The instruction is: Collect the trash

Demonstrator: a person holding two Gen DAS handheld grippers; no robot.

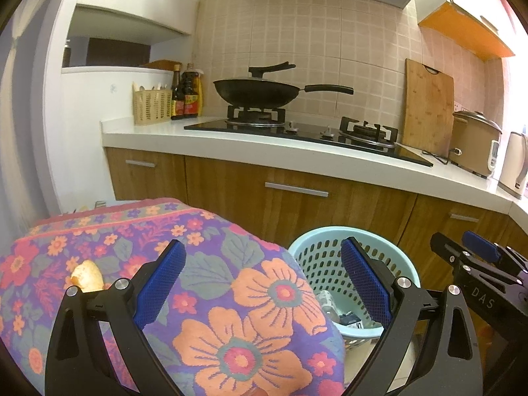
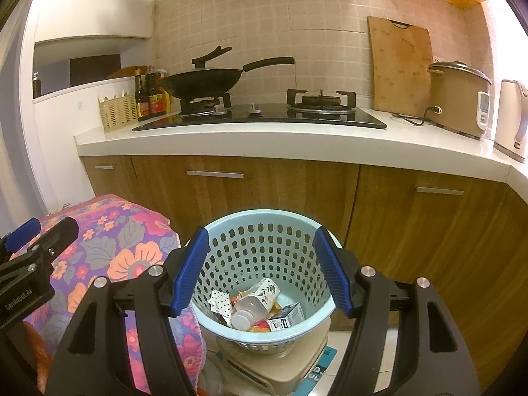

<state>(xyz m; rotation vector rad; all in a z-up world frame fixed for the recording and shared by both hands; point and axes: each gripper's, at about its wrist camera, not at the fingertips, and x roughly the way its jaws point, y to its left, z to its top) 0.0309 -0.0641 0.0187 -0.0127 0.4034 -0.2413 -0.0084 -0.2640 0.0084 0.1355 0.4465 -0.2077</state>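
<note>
The left wrist view looks forward from close above the flowered purple cloth [image 1: 231, 297], the pale-blue perforated plastic basket [image 1: 316, 257] at four o'clock. The right wrist view sits close over that basket [image 2: 264, 247], cloth [image 2: 132, 247] at nine o'clock. Both share the white kitchen worktop [image 1: 264, 148] at twelve.

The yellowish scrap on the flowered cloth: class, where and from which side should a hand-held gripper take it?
Grip the yellowish scrap across its narrow width, coming from above. It lies loose on the flowered cloth, left of the open left hand-held gripper, with nothing beside it.
</note>
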